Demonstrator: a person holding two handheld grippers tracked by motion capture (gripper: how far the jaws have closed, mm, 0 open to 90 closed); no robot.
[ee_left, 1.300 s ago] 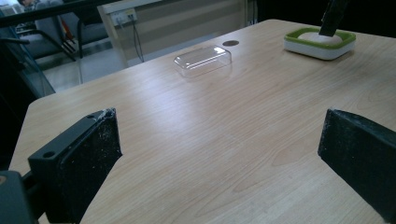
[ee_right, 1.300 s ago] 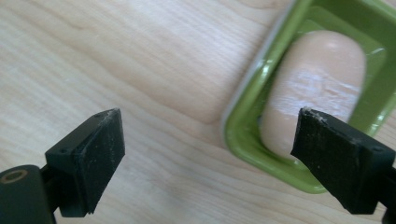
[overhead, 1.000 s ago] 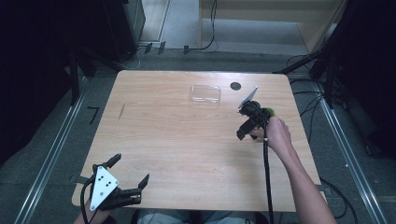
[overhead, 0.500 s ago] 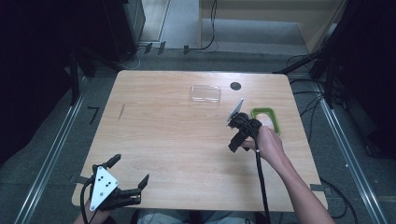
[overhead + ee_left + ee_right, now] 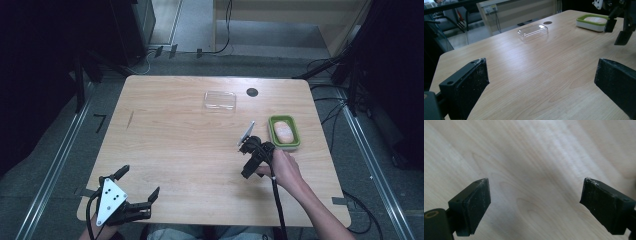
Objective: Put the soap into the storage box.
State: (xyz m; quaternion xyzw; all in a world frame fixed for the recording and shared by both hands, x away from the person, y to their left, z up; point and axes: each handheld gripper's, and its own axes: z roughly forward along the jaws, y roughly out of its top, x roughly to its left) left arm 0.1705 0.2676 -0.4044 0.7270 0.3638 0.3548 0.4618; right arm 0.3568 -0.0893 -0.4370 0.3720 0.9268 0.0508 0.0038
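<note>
Green-rimmed tray [image 5: 284, 131] w/ its pale lump sits mid-right of frame – right gripper [image 5: 248, 162] empty, jaws spread, just left of it; left gripper [image 5: 134, 195] also spread, lower left – clear lid [image 5: 220, 100] top-center prob. next.

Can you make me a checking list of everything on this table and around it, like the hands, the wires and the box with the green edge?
Surface: wooden table, bare grain, a dark round hole near the far edge.
Job's things: green-rimmed dish with a pale lump inside; clear lid lying apart.
Clutter: nothing seen.
Grippers: left gripper open at the near left corner; right gripper open over bare wood, beside the dish.
Cables: black cable trails from the right gripper.
Surroundings: grey floor, metal rails, dark stands, more wires behind the table.
</note>
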